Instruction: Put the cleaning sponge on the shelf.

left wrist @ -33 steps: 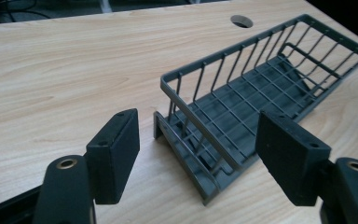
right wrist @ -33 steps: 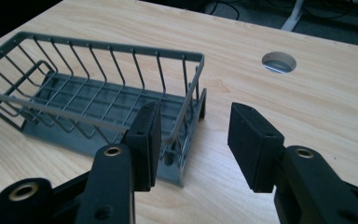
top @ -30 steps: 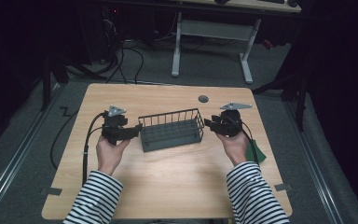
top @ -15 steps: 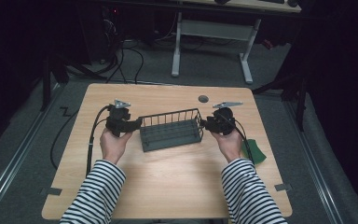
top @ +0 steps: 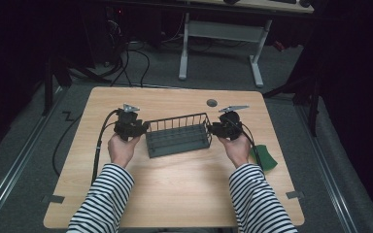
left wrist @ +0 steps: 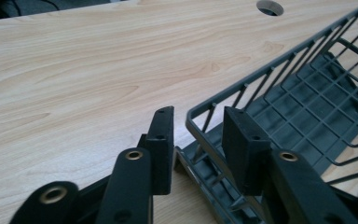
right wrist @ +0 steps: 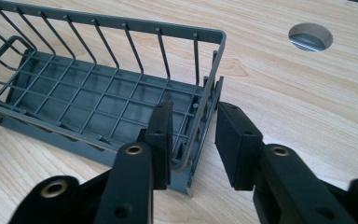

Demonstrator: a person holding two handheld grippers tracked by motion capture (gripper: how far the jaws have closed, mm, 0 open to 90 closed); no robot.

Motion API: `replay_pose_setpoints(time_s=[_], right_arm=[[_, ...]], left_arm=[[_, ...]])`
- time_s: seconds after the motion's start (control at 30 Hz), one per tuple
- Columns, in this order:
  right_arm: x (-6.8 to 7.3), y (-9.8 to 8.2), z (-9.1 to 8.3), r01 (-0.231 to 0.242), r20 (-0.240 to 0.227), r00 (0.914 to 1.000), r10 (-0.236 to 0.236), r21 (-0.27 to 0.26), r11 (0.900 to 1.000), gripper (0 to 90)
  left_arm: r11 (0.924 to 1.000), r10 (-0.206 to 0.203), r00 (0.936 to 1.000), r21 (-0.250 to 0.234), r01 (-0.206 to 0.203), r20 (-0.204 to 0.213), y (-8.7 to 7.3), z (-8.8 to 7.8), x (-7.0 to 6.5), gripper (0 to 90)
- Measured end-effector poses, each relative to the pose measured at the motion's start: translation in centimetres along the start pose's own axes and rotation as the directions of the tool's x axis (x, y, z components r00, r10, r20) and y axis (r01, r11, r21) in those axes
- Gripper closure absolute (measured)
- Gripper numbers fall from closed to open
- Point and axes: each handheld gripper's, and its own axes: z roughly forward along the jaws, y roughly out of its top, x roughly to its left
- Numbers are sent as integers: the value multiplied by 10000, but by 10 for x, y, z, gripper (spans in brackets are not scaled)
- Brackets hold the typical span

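Straddling both basket ends

Left gripper [top: 141, 127] and right gripper [top: 212, 128] hold jaws apart around the end walls of the wire basket [top: 177, 135], mid-table toward the far edge. Uneven closing could skew it or miss the thin wire.

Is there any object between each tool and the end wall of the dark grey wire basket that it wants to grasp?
Nothing visible. The left tool and the right tool each straddle an end wall of the dark grey wire basket, jaws open, one jaw inside and one outside.
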Motion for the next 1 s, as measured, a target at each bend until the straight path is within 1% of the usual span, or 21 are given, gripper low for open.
replay_pose_setpoints(time_s=[0.07, 0.13, 0.2, 0.27, 0.33, 0.5, 0.7, 0.93, 1.0], right_arm=[[0, 0, 0, 23, -25, 10000, -23, -13, 10000, 689], [0, 0, 1, 95, -46, 9999, -94, 97, 9999, 714], [0, 0, 2, 125, -84, 9999, -124, 125, 9998, 731], [1, 0, 2, 169, -105, 9998, -166, 297, 9994, 744], [1, 0, 2, 220, -166, 9996, -215, 292, 9993, 755], [2, -1, 1, 303, -155, 9994, -297, 394, 9988, 756], [2, -5, -4, 322, -213, 9993, -314, 422, 9986, 758], [0, -9, -8, 356, -256, 9991, -345, 433, 9984, 758], [0, -11, -11, 406, -236, 9989, -394, 505, 9979, 757]], left_arm=[[10000, -12, 10000, 41, 12, 77, 0, 1, 0, 665], [10000, 9, 9999, 72, -10, 153, 0, 2, -1, 685], [10000, -39, 9998, 82, 37, 195, 0, 2, -1, 689], [10000, -48, 9998, 82, 46, 212, 0, 2, -1, 692], [9999, -24, 9997, 125, 21, 242, -1, 1, -1, 693], [9997, 108, 9996, 218, -113, 241, -1, -1, -4, 693], [9988, 373, 9989, 315, -382, 289, -2, -4, -8, 704], [9981, 497, 9980, 339, -511, 394, -3, -6, -13, 708], [9982, 491, 9977, 317, -507, 471, -4, -6, -15, 707]])
